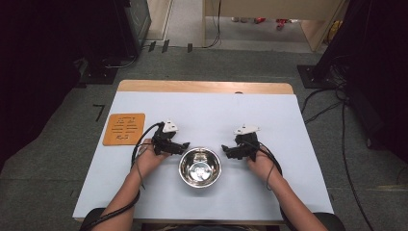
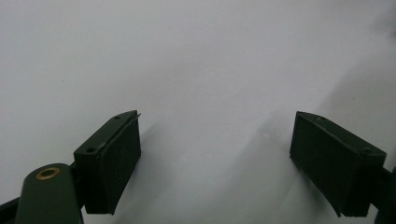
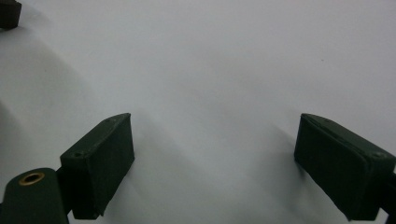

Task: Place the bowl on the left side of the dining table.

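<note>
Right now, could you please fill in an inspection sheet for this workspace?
Surface: pale table top, wooden edge at the far side.
Job's things: steel bowl, upright and empty, near the front, between the two grippers.
Clutter: orange-brown board lying flat near the left edge.
Grippers: left gripper open, nothing between the jaws; right gripper open, nothing between the jaws; each sits just beside the bowl, apart from it.
Cables: a black cable loops from the left gripper over the table; more cables lie on the floor at right.
Surroundings: grey carpet, dark equipment on both sides.
</note>
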The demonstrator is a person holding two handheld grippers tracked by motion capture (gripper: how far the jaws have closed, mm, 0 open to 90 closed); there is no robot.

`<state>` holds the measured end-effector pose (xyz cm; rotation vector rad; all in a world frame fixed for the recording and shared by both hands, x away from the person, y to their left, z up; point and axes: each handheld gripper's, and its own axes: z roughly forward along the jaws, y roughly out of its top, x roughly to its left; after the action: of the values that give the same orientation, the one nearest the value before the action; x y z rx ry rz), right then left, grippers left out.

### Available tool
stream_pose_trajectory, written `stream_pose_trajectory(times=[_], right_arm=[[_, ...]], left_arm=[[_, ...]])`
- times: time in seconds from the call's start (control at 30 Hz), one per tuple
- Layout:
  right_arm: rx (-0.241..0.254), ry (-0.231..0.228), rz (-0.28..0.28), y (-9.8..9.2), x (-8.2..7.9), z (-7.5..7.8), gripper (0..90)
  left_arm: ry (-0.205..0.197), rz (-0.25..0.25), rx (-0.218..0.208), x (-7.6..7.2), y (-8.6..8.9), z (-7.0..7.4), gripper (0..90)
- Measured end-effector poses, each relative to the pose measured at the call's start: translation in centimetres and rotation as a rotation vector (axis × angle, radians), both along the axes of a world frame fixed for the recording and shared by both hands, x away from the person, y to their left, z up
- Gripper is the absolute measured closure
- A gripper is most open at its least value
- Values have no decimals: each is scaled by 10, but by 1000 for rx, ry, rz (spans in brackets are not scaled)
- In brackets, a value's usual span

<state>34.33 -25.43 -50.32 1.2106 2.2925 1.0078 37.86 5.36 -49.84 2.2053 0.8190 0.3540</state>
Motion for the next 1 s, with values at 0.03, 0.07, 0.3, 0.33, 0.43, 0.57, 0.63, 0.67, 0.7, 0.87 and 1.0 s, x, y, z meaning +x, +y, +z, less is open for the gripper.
stream_pose_trajectory(times=[0.03,0.07,0.3,0.33,0.43,0.57,0.63,0.67,0.7,0.87,1.0], right_arm=[[0,0,0,0,0,0,116],[0,0,0,0,0,0,116],[0,-1,0,0,0,0,116],[-1,-1,0,0,0,0,116],[-1,-1,0,0,0,0,117],[-1,-2,-1,0,0,0,116],[-1,-2,-1,0,0,0,117],[-1,-3,0,0,0,0,116],[-1,-3,0,0,0,0,116],[-2,-6,2,0,0,0,116],[-2,-5,2,0,0,0,116]], left_arm=[[0,2,0,0,0,0,165],[0,4,1,0,0,0,164],[3,15,0,-1,-1,0,161],[4,19,-2,-1,-1,0,160],[14,34,2,-1,-3,1,155],[20,48,14,-1,-6,2,144],[24,43,13,0,-6,2,144],[27,42,14,0,-6,2,145],[27,42,14,0,-6,2,145],[37,26,35,2,-5,5,159],[46,19,49,3,-6,6,163]])
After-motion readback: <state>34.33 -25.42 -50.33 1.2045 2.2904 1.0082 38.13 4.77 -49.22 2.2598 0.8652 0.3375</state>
